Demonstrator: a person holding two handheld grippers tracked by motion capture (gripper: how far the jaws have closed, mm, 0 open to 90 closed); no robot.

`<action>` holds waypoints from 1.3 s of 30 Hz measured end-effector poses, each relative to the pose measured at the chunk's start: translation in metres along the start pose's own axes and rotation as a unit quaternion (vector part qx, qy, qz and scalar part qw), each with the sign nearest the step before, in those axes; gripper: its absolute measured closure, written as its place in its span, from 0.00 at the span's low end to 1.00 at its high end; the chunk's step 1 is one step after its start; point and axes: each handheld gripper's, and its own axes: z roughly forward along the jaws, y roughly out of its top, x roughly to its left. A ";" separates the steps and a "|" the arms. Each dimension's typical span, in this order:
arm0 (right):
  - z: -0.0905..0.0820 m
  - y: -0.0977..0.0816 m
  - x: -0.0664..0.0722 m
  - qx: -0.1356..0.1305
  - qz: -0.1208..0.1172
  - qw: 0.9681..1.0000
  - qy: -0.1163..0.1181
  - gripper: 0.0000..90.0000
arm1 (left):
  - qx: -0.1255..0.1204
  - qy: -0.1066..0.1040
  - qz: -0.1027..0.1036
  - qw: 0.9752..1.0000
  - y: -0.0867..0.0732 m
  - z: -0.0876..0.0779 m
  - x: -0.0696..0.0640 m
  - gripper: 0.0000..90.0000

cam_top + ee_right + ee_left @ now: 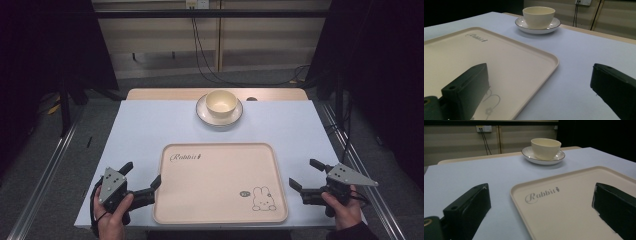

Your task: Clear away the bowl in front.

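Note:
A cream tray (pixel 220 182) printed with "Rabbit" and a bunny drawing lies flat at the table's front middle. Behind it a cream bowl (pixel 221 103) stands upright in a white saucer (pixel 202 114). My left gripper (pixel 143 173) is open at the tray's left edge, one jaw over the table and the other over the tray (pixel 574 202). My right gripper (pixel 302 172) is open just off the tray's right edge, and its own view shows one jaw above the tray (pixel 499 57). Nothing is between either pair of jaws. The bowl (pixel 545 148) (pixel 538 16) sits far ahead of both.
The pale blue table top (pixel 150 125) has a wooden strip (pixel 165 94) along its far edge. Metal rails (pixel 45 165) run on the floor at both sides. Cables (pixel 200 55) hang from a wall socket behind. Dark curtains flank the scene.

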 end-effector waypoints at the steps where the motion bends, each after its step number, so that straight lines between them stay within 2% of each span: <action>1: 0.000 0.000 0.000 -0.001 0.002 1.000 0.001 0.02 | 0.002 -0.005 0.002 1.000 0.001 0.002 0.000 0.02; 2: 0.000 0.000 -0.001 -0.002 0.003 1.000 0.002 0.02 | 0.002 -0.002 0.002 1.000 0.001 0.003 -0.001 0.02; 5: 0.000 0.000 -0.001 -0.003 0.002 1.000 -0.001 0.02 | 0.015 -0.015 0.017 1.000 0.002 0.011 -0.006 0.02; 7: 0.000 0.000 -0.001 -0.003 0.001 1.000 0.000 0.02 | 0.018 -0.030 0.007 0.999 0.001 0.016 -0.010 0.02; 9: -0.001 0.000 -0.001 -0.005 0.001 1.000 -0.003 0.02 | 0.026 -0.031 0.025 0.999 0.002 0.020 -0.014 0.02; 16: -0.001 0.000 -0.001 -0.006 0.001 1.000 0.001 0.02 | 0.014 -0.046 0.049 0.998 0.015 0.029 -0.026 0.02; 22: 0.000 0.000 -0.001 -0.007 0.000 1.000 -0.002 0.02 | 0.006 -0.057 0.052 0.997 0.024 0.041 -0.031 0.01; 23: 0.000 0.000 -0.001 -0.006 -0.001 1.000 0.003 0.02 | 0.007 -0.054 0.052 0.997 0.025 0.043 -0.031 0.01; 25: -0.001 0.000 -0.001 -0.006 0.000 1.000 -0.001 0.02 | 0.010 -0.067 0.051 0.996 0.026 0.048 -0.032 0.01; 30: 0.000 0.000 0.000 -0.004 -0.005 1.000 0.000 0.02 | 0.019 -0.067 0.054 0.996 0.033 0.058 -0.034 0.01; 35: -0.001 0.000 -0.001 -0.006 -0.005 1.000 0.001 0.02 | 0.004 -0.078 0.060 0.995 0.040 0.071 -0.037 0.03; 38: -0.001 0.000 -0.001 -0.006 -0.007 1.000 0.002 0.02 | 0.008 -0.077 0.061 0.995 0.043 0.078 -0.038 0.03; 39: -0.001 0.000 -0.001 -0.006 -0.005 1.000 0.002 0.02 | 0.007 -0.082 0.066 0.994 0.044 0.081 -0.038 0.03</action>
